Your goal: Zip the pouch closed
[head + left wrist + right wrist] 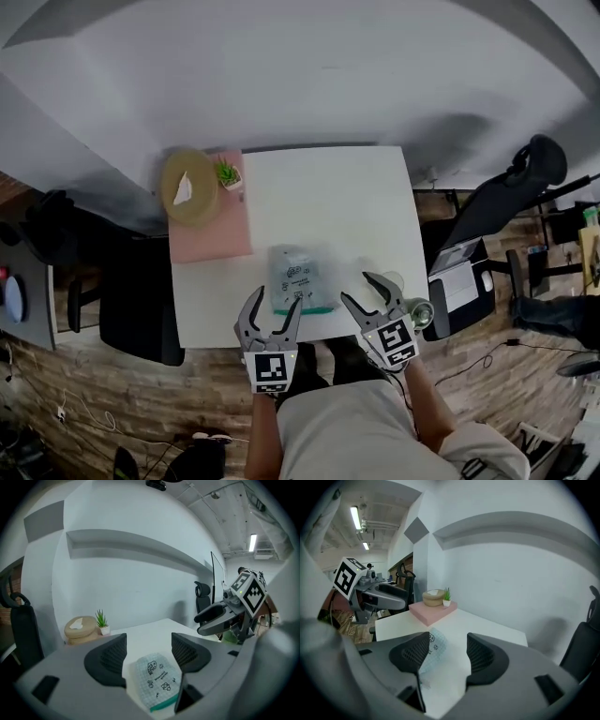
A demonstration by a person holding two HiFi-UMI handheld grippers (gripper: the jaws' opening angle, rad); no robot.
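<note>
Right now both tongs hang low over the near edge of the white bench (323, 192), one on each side of the pouch (300, 277). The pouch lies flat on the bench close to the person: a see-through, checked bag with small dark drawings and a teal strip along its near edge. The left tongs (277, 298) stand wide apart, with the pouch's near left corner showing in the gap between them; neither pad presses on it. The right tongs (356, 287) are also spread, holding nothing, with only the pouch's right edge showing beside the left-hand jaw and bare bench between them. From the head view I can't tell whether either tip touches the pouch. At the far left corner of the bench sits a pink pad (210, 234), carrying a round tan box (189, 187) and a little potted plant (228, 174) just beside it. A black office chair (525, 178) stands off to the right, well apart from the bench.
</note>
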